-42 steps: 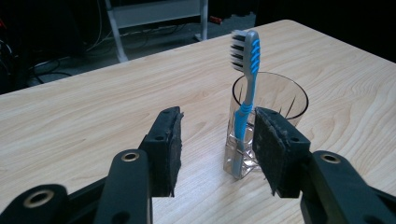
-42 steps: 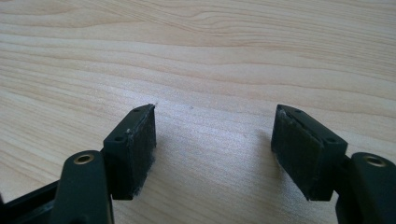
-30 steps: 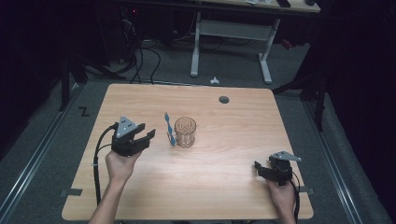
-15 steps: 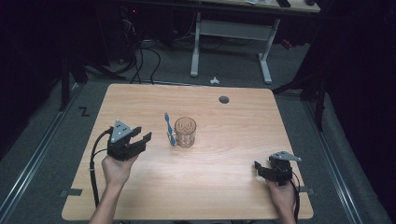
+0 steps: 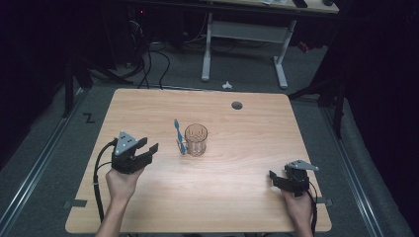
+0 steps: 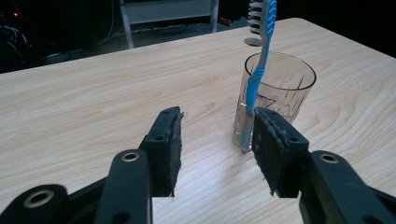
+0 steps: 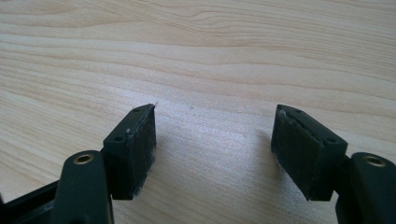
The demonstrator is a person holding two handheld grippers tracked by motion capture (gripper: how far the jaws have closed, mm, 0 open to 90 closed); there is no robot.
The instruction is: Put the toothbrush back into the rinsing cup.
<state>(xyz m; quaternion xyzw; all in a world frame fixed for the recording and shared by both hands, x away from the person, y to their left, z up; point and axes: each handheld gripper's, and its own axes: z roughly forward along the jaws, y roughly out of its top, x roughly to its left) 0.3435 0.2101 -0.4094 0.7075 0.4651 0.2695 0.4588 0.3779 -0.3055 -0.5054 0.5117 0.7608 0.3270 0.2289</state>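
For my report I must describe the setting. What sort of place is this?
Probably a lab or workshop set up for recording, not a home. A bare wooden table stands on grey carpet, cables lie on the dark floor behind it, and a second desk frame stands farther back.

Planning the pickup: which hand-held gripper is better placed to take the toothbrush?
Left. The left hand-held gripper is open and points at the toothbrush leaning on the glass; the right hand-held gripper sits farther off.

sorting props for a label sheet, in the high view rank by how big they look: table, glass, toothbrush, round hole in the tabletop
1. table, by far the largest.
2. glass.
3. toothbrush: about as long as the glass looks tall, but much thinner.
4. round hole, the smallest; it also lies farther from the camera.
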